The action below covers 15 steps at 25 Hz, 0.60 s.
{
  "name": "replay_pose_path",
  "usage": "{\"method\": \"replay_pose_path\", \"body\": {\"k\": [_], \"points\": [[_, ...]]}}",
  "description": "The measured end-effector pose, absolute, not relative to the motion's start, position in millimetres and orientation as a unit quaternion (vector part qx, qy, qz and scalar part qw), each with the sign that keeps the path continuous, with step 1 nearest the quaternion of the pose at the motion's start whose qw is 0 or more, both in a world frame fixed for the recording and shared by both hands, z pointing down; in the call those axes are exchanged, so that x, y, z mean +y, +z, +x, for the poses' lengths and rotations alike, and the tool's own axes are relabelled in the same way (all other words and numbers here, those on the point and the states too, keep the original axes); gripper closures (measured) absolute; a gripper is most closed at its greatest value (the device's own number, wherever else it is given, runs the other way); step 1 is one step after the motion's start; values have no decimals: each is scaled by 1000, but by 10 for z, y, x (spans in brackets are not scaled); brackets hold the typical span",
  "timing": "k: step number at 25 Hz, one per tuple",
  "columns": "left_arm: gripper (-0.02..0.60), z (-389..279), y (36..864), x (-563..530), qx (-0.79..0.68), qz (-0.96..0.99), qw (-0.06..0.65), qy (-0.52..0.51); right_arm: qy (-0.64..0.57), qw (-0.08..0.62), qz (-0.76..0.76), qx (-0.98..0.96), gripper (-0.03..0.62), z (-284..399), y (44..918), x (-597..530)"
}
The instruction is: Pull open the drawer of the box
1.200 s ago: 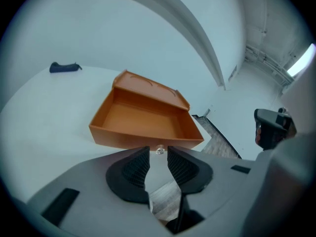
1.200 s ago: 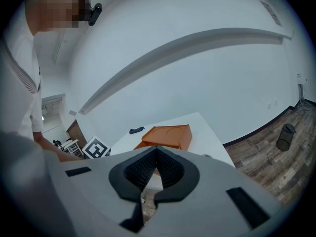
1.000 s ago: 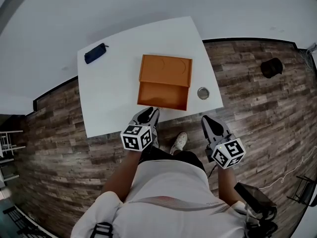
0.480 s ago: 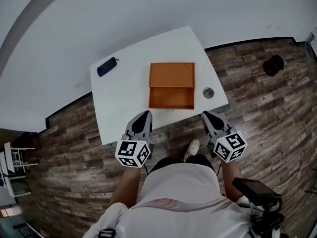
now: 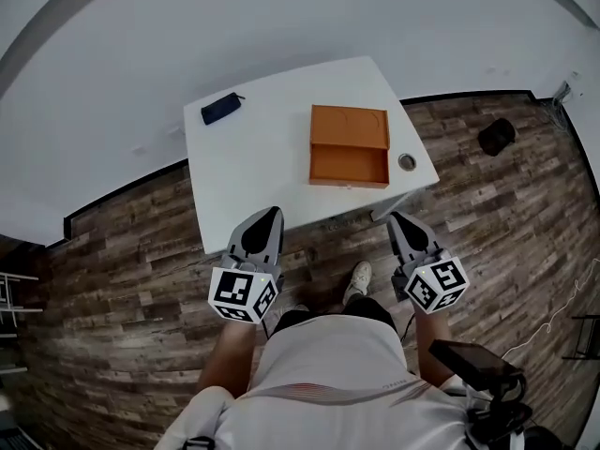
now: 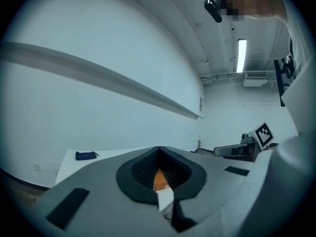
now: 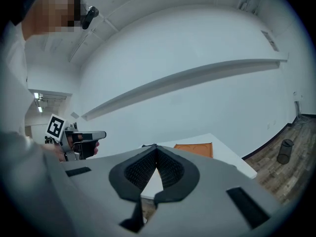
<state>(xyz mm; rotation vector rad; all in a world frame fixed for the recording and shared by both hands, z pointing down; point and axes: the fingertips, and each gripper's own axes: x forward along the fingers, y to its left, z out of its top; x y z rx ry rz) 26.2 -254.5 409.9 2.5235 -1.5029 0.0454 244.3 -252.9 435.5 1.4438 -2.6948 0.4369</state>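
The orange box [image 5: 349,145] sits on the white table [image 5: 253,167], its drawer drawn out toward me and showing an empty inside. Both grippers hang over the wooden floor, short of the table's near edge and apart from the box. My left gripper [image 5: 269,217] is shut with nothing in it; in the left gripper view its jaws [image 6: 158,150] meet, and a sliver of the orange box [image 6: 159,179] shows behind them. My right gripper [image 5: 397,220] is also shut and empty. Its jaws [image 7: 156,147] touch at the tip, with the box [image 7: 195,148] beyond.
A dark blue pouch [image 5: 221,108] lies at the table's far left corner. A small round metal thing [image 5: 407,161] rests right of the box. A black object [image 5: 495,136] stands on the floor at the right. A white wall runs behind the table.
I have backed away from the table. The left gripper, which was at the drawer's front, has drawn back and shut. The right gripper came back too. The drawer stays open.
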Motion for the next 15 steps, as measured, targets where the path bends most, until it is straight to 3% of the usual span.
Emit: {"method": "replay_pose_path", "body": {"k": [4,15], "points": [[569,-19,4039,-2061,-496,862,104,0,131,19,483,-866,595,2216,4209,-1989],[569,263,3977,-1811,-468,875,123,0,106,11,494,-863,595,2430,3878,-1698]]}}
